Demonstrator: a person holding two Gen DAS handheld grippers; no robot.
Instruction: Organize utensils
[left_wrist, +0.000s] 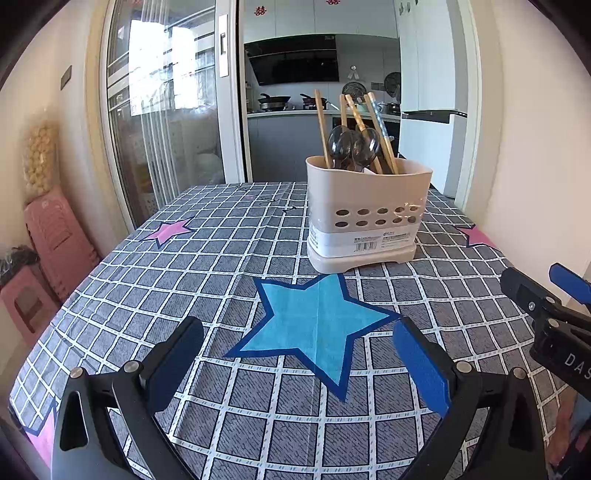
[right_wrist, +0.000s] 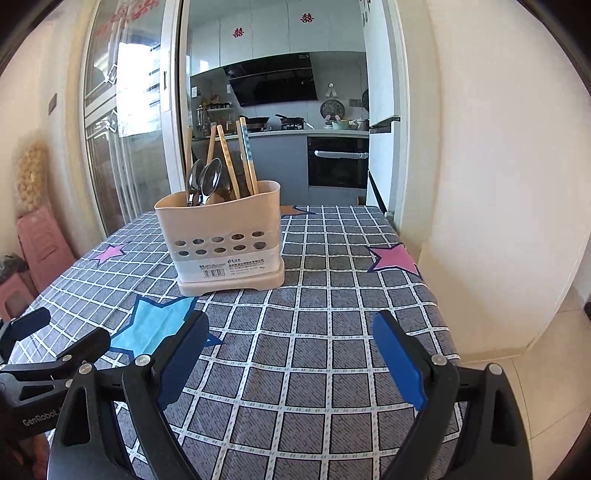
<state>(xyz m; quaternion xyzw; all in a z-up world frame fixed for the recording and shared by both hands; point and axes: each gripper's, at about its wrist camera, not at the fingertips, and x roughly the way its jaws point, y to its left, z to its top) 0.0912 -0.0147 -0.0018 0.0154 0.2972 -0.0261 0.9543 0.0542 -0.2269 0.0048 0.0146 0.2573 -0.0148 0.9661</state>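
Note:
A beige utensil holder (left_wrist: 364, 218) with holes in its side stands upright on the checked tablecloth (left_wrist: 184, 266). It holds several wooden chopsticks (left_wrist: 323, 129) and metal spoons (left_wrist: 351, 146), all standing upright. It also shows in the right wrist view (right_wrist: 225, 243), with chopsticks (right_wrist: 245, 158) and spoons (right_wrist: 207, 181). My left gripper (left_wrist: 297, 338) is open and empty, low over the table in front of the holder. My right gripper (right_wrist: 290, 332) is open and empty, in front and to the right of the holder. Each gripper shows at the edge of the other's view.
The table's right edge (right_wrist: 439, 295) drops to a tiled floor by a white wall. Pink stools (left_wrist: 48, 236) stand left of the table. A glass sliding door (left_wrist: 166, 110) and an open kitchen doorway lie beyond the far edge.

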